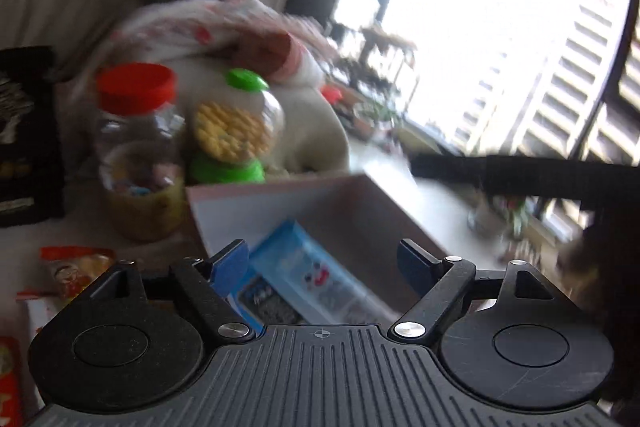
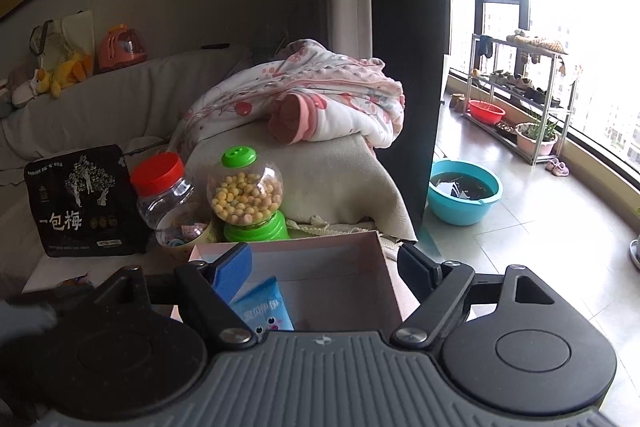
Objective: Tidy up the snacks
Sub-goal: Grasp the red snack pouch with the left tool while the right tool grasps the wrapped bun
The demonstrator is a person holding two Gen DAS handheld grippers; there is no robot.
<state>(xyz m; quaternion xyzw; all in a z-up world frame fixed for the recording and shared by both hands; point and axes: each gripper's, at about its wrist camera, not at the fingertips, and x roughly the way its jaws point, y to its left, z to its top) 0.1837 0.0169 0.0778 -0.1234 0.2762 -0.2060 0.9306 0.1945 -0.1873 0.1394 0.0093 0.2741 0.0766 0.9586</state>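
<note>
Both your left tongs and right tongs hang spread and empty over the pink box where the blue snack packet lies—swing toward eleven o'clock carelessly and you could topple the green-lidded candy dispenser just behind the box.

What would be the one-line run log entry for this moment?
left tool: open, empty | right tool: open, empty | blue packet: in box | jars: outside box
</note>
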